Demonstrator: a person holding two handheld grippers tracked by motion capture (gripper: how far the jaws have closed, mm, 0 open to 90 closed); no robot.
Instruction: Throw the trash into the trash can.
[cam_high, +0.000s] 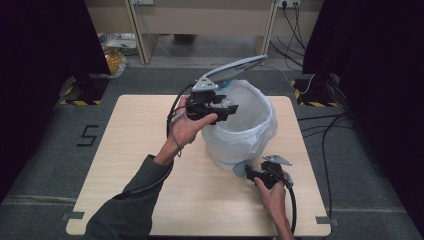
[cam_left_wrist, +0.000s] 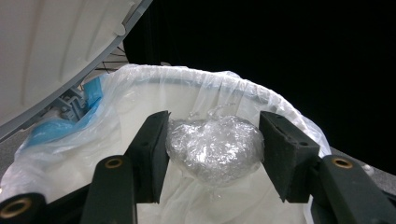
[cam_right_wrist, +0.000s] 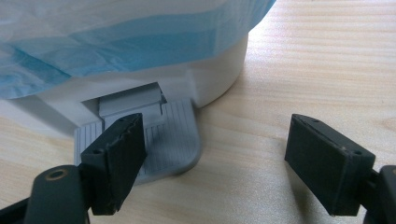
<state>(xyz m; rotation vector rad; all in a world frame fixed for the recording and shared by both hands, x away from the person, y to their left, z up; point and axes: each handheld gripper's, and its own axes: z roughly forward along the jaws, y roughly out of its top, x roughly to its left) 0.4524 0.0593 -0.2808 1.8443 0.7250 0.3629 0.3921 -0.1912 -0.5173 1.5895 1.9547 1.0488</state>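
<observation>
Hovering between the left gripper's (cam_left_wrist: 212, 154) spread jaws, apparently untouched: crumpled plastic wad (cam_left_wrist: 214, 145).

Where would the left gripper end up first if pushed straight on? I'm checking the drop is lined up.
The left gripper points into the lined bin. Straight on, it would likely meet the crumpled plastic wad between its open jaws, then the liner; depth is unclear.
</observation>
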